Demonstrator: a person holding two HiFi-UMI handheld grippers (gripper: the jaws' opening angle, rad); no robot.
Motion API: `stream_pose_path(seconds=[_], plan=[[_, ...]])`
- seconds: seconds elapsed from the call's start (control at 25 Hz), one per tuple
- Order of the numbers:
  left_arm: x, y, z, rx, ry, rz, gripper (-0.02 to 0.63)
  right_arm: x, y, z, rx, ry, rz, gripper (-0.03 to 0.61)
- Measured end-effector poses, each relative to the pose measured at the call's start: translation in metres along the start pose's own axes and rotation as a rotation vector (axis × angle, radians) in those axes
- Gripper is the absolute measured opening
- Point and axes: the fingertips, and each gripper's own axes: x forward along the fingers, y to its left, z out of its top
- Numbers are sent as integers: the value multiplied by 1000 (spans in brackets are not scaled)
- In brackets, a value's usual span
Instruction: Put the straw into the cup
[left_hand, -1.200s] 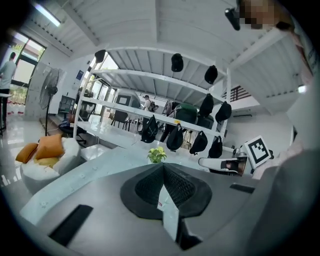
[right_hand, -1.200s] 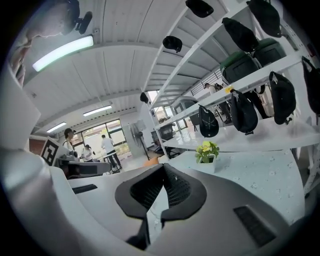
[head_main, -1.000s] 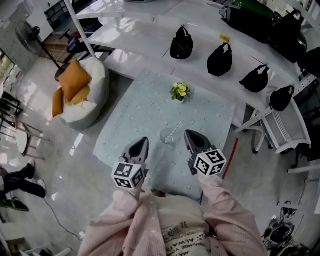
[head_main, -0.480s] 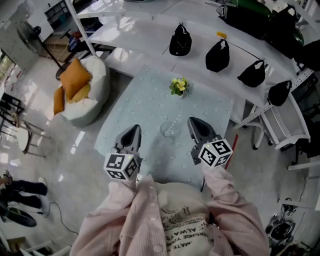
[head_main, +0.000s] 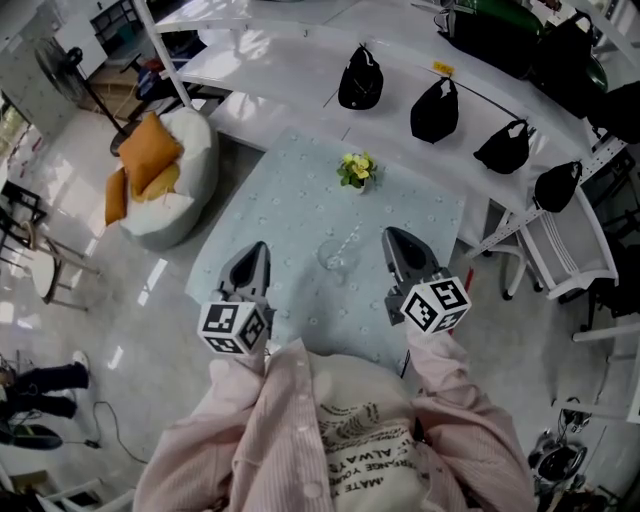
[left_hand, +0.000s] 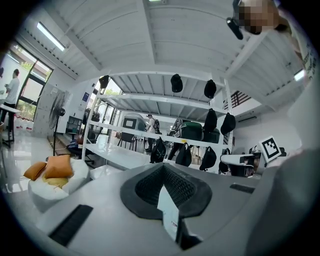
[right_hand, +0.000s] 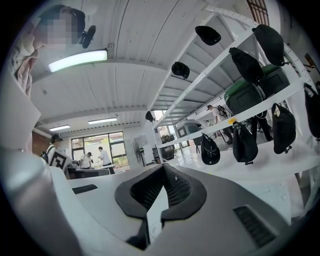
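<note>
Closest to you, your left gripper (head_main: 249, 268) and right gripper (head_main: 402, 252) have both risen over the past second. They have also spread outwards, so each now stands farther from the middle of the table (head_main: 280, 210) than it did. The left one has drifted most, out towards the table's left edge. Both sets of tongs are pressed together with nothing between them. Each gripper view shows the dark pads meeting in a point, and beyond them only the room, not the tabletop. That fits grippers held roughly level and lifted off the work.

Between the two grippers and a little beyond them stands the clear cup (head_main: 334, 258), upright on the table and touched by neither gripper. The straw (head_main: 347, 241) is in it already, its lower end inside the glass and its upper end leaning out over the far rim. Neither has shifted while you pulled back, so the straw seems to sit steady by itself.

I read this as the task done and you withdrawing. Nothing seems left but to keep clear of the cup as you go.

Farther on, the small flower pot (head_main: 357, 171) stands alone, and behind the table the white shelf (head_main: 300, 70) carries its row of black bags (head_main: 361, 80)
</note>
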Motion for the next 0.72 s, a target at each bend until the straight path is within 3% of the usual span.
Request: stream_pose_path(seconds=[0.72], plan=[[0,1,-7,7,16,3,0,-5,-7,-4,-8,2,-33,0]])
